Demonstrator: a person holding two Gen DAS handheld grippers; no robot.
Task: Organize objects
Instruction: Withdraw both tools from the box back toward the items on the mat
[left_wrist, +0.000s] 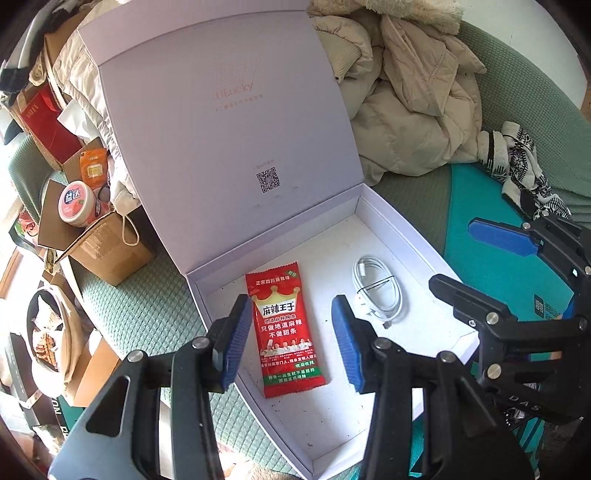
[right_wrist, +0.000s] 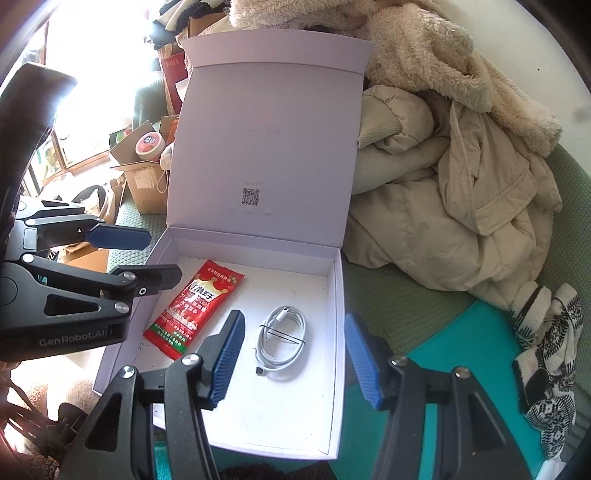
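Left wrist view first: blue-padded left gripper (left_wrist: 291, 341) at the bottom of the frame, jaws spread wide and holding nothing, framing the red snack packet (left_wrist: 286, 330) that lies flat on the floor of the white box (left_wrist: 402, 236) at lower centre. Just right of the packet, apart from it, a coiled white cable (left_wrist: 378, 291) bound by a dark tie, also on the box floor. Lid (left_wrist: 221, 122) standing open and filling the upper middle. At right edge, the right gripper (left_wrist: 484, 258), fingers parted, hovering beside the box's right wall. Upper left: cardboard boxes and a red-lidded tub (left_wrist: 75, 203); upper right: a beige coat (left_wrist: 413, 110). Right wrist view next: right gripper (right_wrist: 293, 360) at bottom centre, jaws apart and empty, bracketing the cable (right_wrist: 282, 341) in the lower middle; packet (right_wrist: 194, 314) to its left, tilted, near the box's left wall. Left gripper (right_wrist: 140, 258) at mid left, open, over that wall. Patterned socks (right_wrist: 550, 369) on the teal cloth at lower right, outside the box. Judged: both items appear stowed, so placing seems done; next likely either fetching another loose item or swinging the lid down, which calls for clearing both grippers from the box first.
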